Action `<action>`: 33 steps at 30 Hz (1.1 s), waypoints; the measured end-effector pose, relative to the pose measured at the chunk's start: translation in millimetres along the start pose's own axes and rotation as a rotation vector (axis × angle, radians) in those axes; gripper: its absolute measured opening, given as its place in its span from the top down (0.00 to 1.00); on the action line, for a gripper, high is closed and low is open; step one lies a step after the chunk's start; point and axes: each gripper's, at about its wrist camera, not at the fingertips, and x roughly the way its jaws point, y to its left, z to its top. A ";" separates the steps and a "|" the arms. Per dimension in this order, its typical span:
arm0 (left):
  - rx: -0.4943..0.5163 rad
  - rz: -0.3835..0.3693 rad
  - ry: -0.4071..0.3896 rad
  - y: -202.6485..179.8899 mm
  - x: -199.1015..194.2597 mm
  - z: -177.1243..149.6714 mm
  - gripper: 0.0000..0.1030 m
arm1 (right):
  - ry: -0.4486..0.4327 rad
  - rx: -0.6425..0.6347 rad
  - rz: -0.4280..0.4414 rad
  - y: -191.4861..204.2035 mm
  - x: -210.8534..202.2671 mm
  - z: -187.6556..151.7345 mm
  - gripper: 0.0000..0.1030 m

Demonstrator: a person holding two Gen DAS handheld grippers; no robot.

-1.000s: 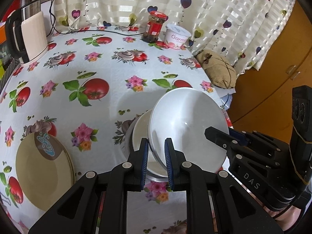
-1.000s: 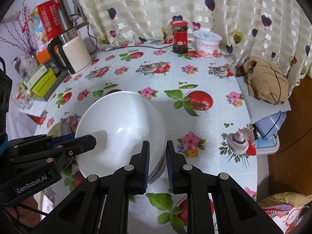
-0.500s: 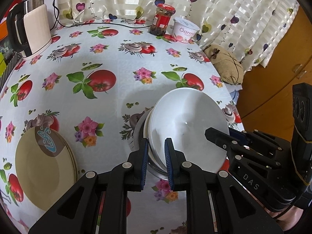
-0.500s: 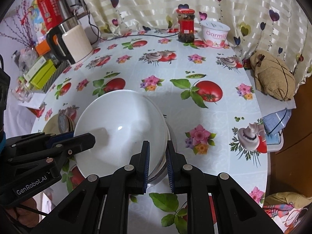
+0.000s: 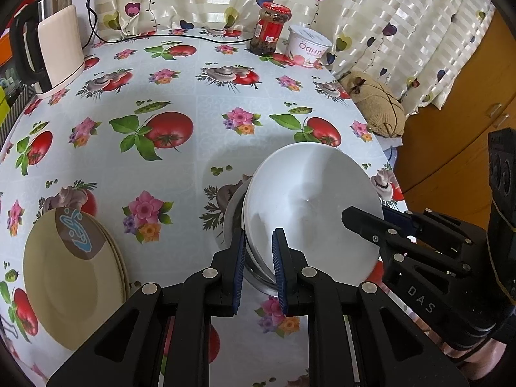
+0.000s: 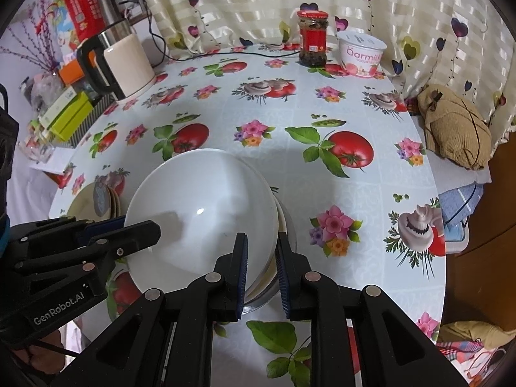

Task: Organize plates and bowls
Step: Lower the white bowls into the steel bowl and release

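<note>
- A large white bowl (image 5: 309, 206) sits tilted on top of a stack of other bowls and a metal one (image 5: 233, 216), near the front right part of the worktop (image 5: 193, 96), which is covered in a cloth printed with tomatoes, flowers and mushrooms.
- The left gripper (image 5: 256, 271) has its fingers (image 5: 238, 267) drawn nearly together on the left rim of the white bowl, one blue pad outside the rim and one inside.
- The right gripper (image 6: 262, 271) pinches the opposite rim of the same bowl in the same way, its fingers (image 6: 242, 271) almost closed, with the stacked rims in the narrow gap between them.
- A stack of beige plates (image 5: 74, 277) with a blue-patterned brown patch lies flat to the left of the bowls, apart from them.
- At the far edge, by the heart-printed curtain (image 5: 387, 16), stand a red-lidded jar (image 5: 269, 29) and a white yoghurt tub (image 5: 308, 46), just beside each other.
- A cream kettle (image 5: 54, 48) with a black handle stands at the far left.
- A tan fabric bundle (image 5: 377, 109) lies off the right edge of the worktop.
</note>
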 end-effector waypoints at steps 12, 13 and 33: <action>0.000 0.005 -0.015 4.3 -0.2 -1.4 0.83 | -0.002 0.002 -0.005 -1.8 2.1 0.3 0.77; -0.003 0.001 -0.017 5.3 -0.7 -1.4 0.83 | -0.003 0.003 -0.003 -2.2 2.3 0.2 0.77; -0.014 -0.053 -0.036 5.3 -0.4 -2.0 0.83 | -0.047 0.050 0.029 -15.7 1.1 0.0 0.88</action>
